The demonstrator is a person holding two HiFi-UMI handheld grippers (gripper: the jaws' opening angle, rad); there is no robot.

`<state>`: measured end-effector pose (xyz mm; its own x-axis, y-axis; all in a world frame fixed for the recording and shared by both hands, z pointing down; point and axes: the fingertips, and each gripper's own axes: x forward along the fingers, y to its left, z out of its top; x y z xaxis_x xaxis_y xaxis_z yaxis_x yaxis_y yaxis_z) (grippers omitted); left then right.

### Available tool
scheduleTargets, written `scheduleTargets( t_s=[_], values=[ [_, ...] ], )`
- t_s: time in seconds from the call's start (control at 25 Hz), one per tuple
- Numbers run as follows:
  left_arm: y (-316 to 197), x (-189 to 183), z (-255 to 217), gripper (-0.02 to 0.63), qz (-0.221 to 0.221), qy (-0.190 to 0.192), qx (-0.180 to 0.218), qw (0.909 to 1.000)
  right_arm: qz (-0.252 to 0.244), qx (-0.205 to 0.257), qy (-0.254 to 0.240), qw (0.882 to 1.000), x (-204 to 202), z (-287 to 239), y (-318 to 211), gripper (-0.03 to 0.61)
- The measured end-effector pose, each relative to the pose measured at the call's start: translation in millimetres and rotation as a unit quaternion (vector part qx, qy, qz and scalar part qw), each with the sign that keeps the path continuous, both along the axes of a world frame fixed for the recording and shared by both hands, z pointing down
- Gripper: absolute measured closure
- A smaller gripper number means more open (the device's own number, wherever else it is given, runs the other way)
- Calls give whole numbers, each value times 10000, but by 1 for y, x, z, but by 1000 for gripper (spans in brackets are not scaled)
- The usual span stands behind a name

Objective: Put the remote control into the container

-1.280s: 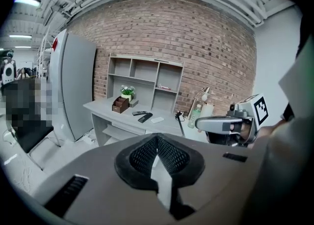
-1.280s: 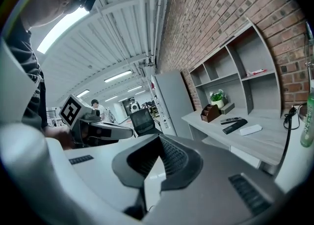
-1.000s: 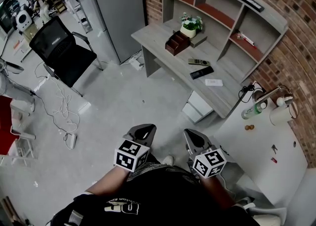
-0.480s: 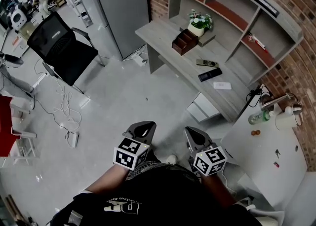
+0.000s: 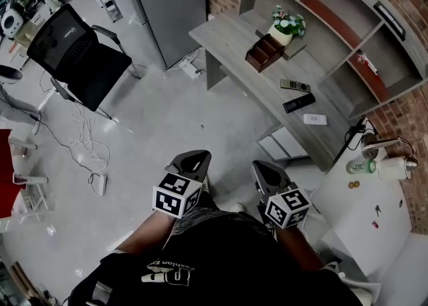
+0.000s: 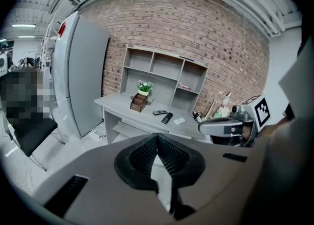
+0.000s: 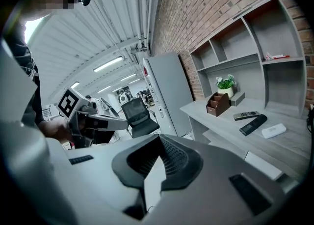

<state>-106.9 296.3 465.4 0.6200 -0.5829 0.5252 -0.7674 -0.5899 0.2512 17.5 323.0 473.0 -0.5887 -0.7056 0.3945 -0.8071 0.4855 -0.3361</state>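
Approach, short of counter point(image 5: 231, 33) | left gripper point(image 5: 190, 161), right gripper point(image 5: 267, 172): jaws closed, empty | next: open for black remote control point(image 5: 299, 103)

Illumination is bright, even and diffuse, supplied by ceiling light strips point(image 7: 109, 64) seen in the right gripper view. The floor point(image 5: 154, 131) in the head view carries only soft, faint shadows and no glare. Both gripper views show strong fisheye distortion with dark corners, bending the brick wall point(image 6: 196, 37) into an arc, and the near bodies of the left gripper point(image 6: 157, 140) and right gripper point(image 7: 159, 143) render soft and slightly out of focus.
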Motion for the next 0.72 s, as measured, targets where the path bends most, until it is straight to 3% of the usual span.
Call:
scheduleTargets(
  t_s=[0.72],
  values=[
    [-98, -95, 8, 607, 174, 12, 18, 9998, 342, 26, 315, 9989, -76, -11, -88, 571]
  ],
)
